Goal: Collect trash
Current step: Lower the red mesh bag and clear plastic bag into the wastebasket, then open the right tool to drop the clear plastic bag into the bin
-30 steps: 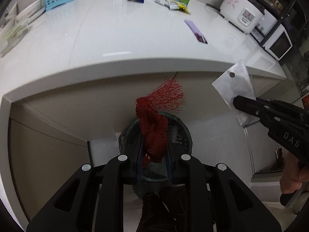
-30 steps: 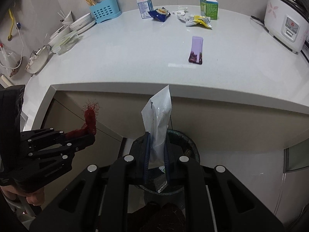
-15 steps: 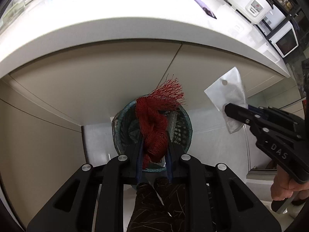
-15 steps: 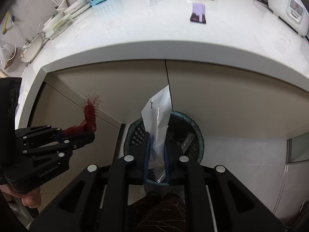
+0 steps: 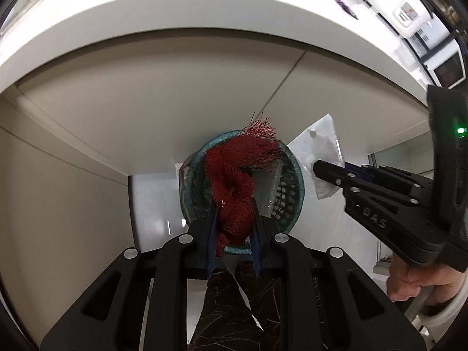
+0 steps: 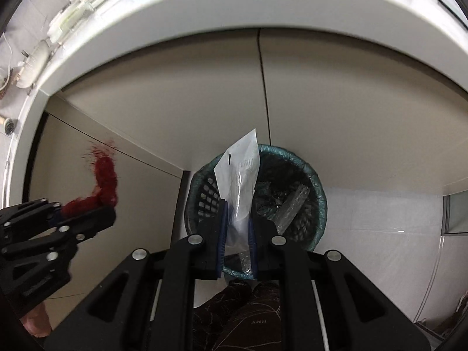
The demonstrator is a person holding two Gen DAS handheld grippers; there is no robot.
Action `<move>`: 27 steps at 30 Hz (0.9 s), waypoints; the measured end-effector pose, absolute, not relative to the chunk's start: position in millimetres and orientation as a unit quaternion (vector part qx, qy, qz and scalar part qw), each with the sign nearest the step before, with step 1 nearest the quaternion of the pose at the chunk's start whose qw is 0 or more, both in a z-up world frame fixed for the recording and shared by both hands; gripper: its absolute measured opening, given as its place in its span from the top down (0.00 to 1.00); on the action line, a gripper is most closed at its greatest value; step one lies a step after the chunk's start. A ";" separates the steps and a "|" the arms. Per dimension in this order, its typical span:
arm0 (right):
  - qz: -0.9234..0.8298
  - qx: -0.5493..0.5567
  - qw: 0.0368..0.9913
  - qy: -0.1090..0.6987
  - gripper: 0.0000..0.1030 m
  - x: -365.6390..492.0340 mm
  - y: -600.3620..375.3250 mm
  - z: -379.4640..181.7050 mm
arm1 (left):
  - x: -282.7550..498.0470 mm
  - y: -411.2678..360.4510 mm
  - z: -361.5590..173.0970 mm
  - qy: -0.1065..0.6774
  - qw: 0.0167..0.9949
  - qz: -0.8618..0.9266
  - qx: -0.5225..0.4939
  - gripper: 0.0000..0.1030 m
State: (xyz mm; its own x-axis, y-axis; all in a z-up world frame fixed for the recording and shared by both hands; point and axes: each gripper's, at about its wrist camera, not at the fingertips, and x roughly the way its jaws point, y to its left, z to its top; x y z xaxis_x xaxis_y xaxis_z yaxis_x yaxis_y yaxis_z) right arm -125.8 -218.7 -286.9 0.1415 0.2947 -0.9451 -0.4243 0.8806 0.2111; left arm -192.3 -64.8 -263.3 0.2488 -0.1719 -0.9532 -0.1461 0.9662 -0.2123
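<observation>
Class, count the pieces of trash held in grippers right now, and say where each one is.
2. A red net in the left gripper, and a clear bag in the right gripper, both above the bin.

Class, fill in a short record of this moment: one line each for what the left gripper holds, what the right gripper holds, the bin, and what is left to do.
Left gripper: shut on the red mesh net, held above the bin.
Right gripper: shut on the clear plastic bag, also above the bin.
Bin: round green basket with a dark liner, on the floor below the counter; clear wrapping already lies inside.
Left to do: neither piece is dropped yet; opening the jaws would probably let both fall in.
</observation>
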 end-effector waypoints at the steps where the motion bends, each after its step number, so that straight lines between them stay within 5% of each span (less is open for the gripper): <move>1: 0.237 -0.054 0.752 0.613 0.88 -124.7 -217.2 -290.8 | -192.1 -64.2 -264.5 0.614 0.778 -0.006 -0.132 0.82; 11: 0.231 -0.062 0.732 0.638 0.87 -124.2 -205.0 -324.0 | -190.5 -56.3 -276.6 0.625 0.768 0.005 -0.142 0.82; 27: 0.227 -0.076 0.714 0.658 0.67 -119.8 -187.8 -346.2 | -196.7 -53.0 -275.8 0.630 0.763 0.010 -0.149 0.82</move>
